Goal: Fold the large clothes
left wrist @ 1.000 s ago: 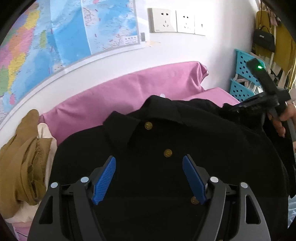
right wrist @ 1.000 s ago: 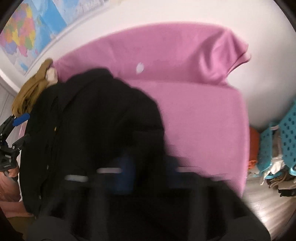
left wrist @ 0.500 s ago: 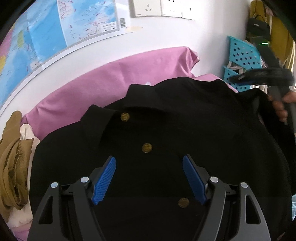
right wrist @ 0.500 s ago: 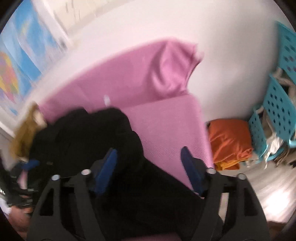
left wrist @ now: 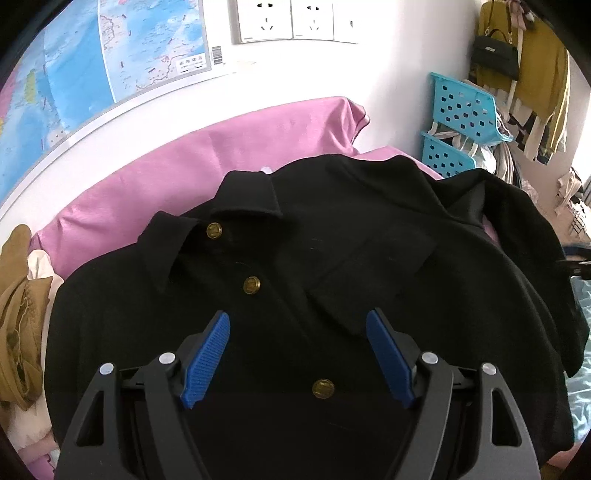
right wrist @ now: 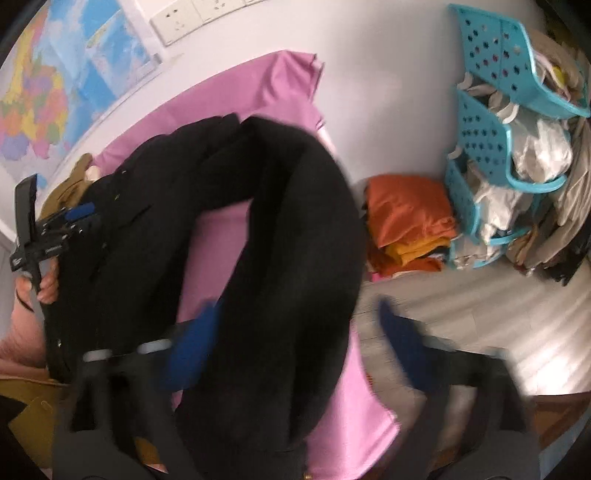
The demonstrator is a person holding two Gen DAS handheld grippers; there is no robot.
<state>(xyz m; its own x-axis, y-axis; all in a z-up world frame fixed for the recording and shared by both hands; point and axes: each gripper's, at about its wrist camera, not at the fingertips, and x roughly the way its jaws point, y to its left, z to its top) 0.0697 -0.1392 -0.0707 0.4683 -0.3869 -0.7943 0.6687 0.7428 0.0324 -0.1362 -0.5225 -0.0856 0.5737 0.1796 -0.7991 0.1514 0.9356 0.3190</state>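
Observation:
A black button-up shirt (left wrist: 332, 258) with gold buttons (left wrist: 252, 285) lies face up on the pink sheet (left wrist: 221, 158), collar toward the wall. My left gripper (left wrist: 297, 354) hovers open over the button placket with nothing between its blue pads. In the right wrist view the shirt's sleeve (right wrist: 295, 221) runs in a thick dark band over the sheet's right edge. My right gripper (right wrist: 299, 332) is blurred, its jaws closing with the sleeve lying between them, and the pads do not press it. The left gripper (right wrist: 79, 218) and a hand (right wrist: 44, 284) show at far left.
A tan and cream clothes pile (left wrist: 18, 325) sits left of the shirt. Turquoise baskets (right wrist: 491, 155) stuffed with items stand by the wall at right, with folded orange clothes (right wrist: 406, 221) on the floor beside them. A map (left wrist: 92, 55) and sockets (left wrist: 291, 18) are on the wall.
My right gripper let go of the black sleeve, opened and swung far to the right, off the sheet's edge. The left gripper crept slightly toward the collar side, still open.

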